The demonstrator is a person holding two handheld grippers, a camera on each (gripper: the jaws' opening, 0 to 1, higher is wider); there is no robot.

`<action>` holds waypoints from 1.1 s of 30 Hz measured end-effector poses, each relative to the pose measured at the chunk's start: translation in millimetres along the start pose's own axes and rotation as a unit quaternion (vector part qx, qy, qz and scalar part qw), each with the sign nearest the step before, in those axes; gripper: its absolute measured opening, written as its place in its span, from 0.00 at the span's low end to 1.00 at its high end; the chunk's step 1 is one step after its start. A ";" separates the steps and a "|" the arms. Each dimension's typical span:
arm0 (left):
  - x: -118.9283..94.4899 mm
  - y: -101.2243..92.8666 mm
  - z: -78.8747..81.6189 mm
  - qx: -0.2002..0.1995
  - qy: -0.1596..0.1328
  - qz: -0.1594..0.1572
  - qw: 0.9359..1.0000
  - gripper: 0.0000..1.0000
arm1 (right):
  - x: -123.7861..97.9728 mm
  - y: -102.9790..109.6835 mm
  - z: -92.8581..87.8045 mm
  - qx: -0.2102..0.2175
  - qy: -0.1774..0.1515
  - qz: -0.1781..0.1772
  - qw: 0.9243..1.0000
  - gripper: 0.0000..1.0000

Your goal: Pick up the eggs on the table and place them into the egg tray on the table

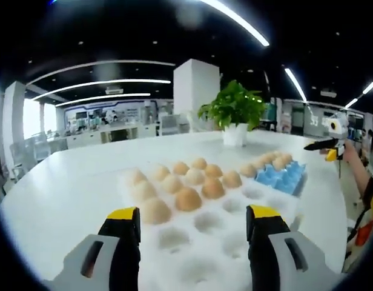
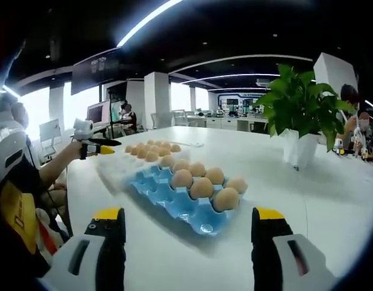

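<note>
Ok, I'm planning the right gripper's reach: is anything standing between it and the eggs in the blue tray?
Nothing visible does. The right gripper is open, and the blue tray with its eggs lies straight ahead. The potted plant stands off to the side.

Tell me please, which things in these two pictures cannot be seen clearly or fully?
- White egg tray, left gripper view: its near end is cut off by the picture's bottom edge and partly covered by the left gripper.
- Blue egg tray, right gripper view: the eggs hide the cups behind them.
- Far eggs, right gripper view: too small to count.
- Plant pot, left gripper view: the leaves hide its rim.
</note>
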State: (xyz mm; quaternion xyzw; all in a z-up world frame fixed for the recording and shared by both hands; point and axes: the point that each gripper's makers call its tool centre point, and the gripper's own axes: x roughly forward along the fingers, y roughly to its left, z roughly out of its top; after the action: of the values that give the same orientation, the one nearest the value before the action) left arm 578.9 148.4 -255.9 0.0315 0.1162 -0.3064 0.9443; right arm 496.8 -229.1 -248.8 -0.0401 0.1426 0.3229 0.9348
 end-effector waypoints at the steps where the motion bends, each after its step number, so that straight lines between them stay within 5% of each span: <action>1: 4.7 4.0 0.2 -0.012 -0.003 -0.001 1.000 0.70 | -0.1 -0.9 -0.5 0.002 -0.001 -0.001 1.000 0.89; 33: 41.1 51.5 -16.9 -0.024 0.025 0.003 0.999 0.47 | 3.2 -1.1 -6.1 0.009 0.004 -0.003 1.000 0.89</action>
State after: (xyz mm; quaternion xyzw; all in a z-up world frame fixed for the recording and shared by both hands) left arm 638.0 168.9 -282.7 0.0166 0.1475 -0.3000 0.9423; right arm 498.4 -229.1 -255.6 -0.0332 0.1491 0.3188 0.9354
